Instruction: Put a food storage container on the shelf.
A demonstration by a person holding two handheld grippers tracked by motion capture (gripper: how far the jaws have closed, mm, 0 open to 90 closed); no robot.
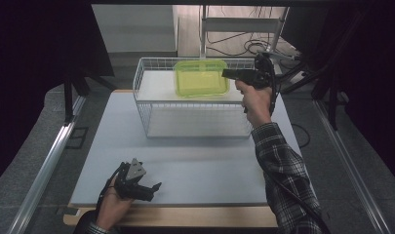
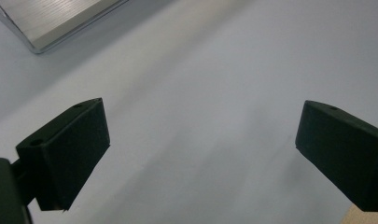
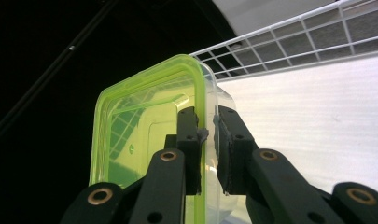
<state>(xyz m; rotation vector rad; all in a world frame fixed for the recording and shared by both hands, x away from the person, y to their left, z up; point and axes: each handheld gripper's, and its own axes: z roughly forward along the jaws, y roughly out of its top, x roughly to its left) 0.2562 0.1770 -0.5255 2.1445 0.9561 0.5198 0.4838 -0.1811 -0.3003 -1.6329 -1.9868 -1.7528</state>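
A lime-green see-through plastic container (image 1: 201,78) hangs over the top shelf of a white wire basket rack (image 1: 145,102). My right gripper (image 1: 227,74) is shut on the container's right rim. In the right gripper view the two black jaws pinch the green rim of the container (image 3: 144,126) from both sides, with my right gripper (image 3: 207,135) closed tight on it. My left gripper (image 1: 153,189) rests low at the table's front left with its jaws wide apart. In the left gripper view my left gripper (image 2: 200,154) has bare white table between its pads.
The white table (image 1: 195,165) spreads between the rack and the wooden front edge (image 1: 195,217). A metal rail (image 1: 49,161) runs along the left side. Cables and a frame (image 1: 244,29) lie behind the rack. A pale board's corner (image 2: 51,18) lies ahead of the left gripper.
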